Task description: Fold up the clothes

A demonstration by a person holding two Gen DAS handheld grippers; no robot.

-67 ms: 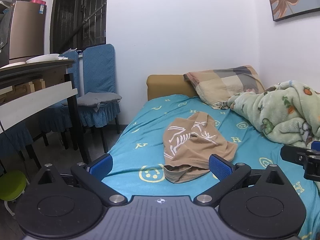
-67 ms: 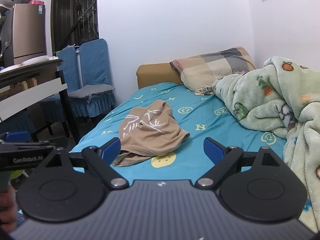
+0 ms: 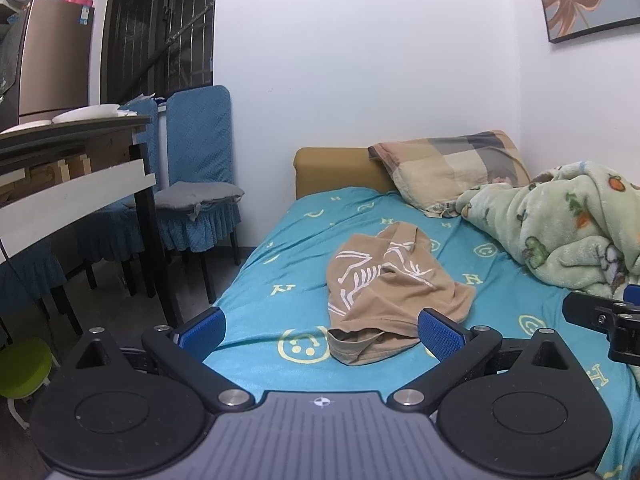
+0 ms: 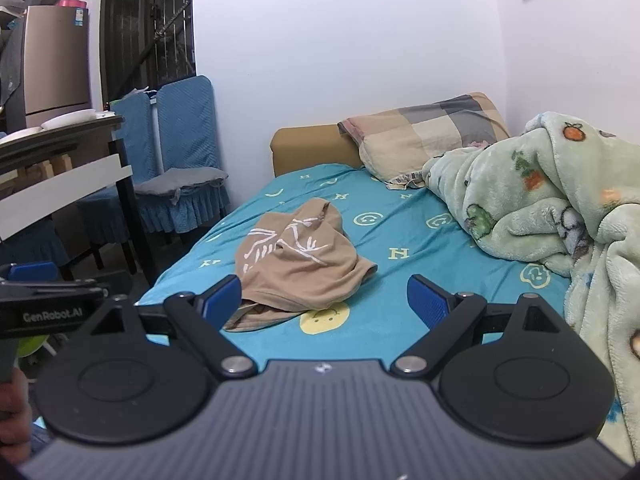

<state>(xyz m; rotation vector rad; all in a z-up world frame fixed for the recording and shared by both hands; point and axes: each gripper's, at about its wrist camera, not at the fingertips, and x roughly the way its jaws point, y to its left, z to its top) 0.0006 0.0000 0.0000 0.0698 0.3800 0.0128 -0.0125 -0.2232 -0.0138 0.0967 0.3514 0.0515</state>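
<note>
- The crumpled tan cotton T-shirt with a white line print (image 3: 384,292) lies in a heap on the turquoise bedsheet patterned with yellow smiley faces and letters (image 3: 280,276), roughly mid-bed, well short of the plaid beige-and-grey pillow (image 3: 452,168) at the head.
- Relative to the shirt, the fluffy pale-green cartoon-print blanket (image 4: 540,204) is bunched on its far right side, apart from it.
- The left gripper (image 3: 320,330) hangs just short of the shirt's near hem, its blue-padded jaws spread wide and released, nothing between the pads.
- The right gripper (image 4: 324,300) is likewise spread wide and empty, the shirt's near edge lying ahead and toward its left finger.
- Compared with a moment ago, nothing has visibly shifted: the shirt lies in the same heap and both tools show the same framing.
- My reading: folding has not begun. The shirt first needs spreading flat, so each tool likely has to find a hem corner or shoulder.
- The heap hides the sleeves and collar, so picking matching edges may be awkward.
</note>
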